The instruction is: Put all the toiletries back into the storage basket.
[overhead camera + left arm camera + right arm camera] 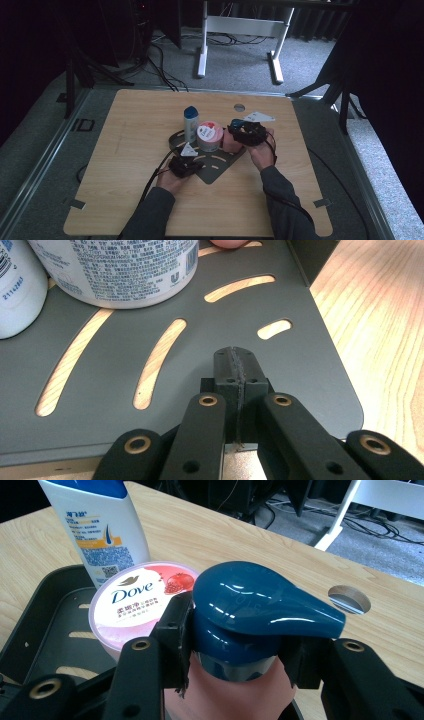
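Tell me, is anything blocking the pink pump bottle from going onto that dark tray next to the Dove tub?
Nothing visible does. The right gripper is shut on the pump bottle at its neck, right beside the Dove tub. The shampoo bottle stands behind the tub, out of the way. The left gripper, shut, rests on the tray at its near edge.

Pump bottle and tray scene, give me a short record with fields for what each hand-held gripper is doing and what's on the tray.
left hand-held gripper: shut, jaws pressed together over the near edge of the tray
right hand-held gripper: shut on the pump bottle, at its blue collar
pump bottle: pink body, blue pump head, upright
on tray: Dove jar, shampoo bottle, both upright
support: wooden table
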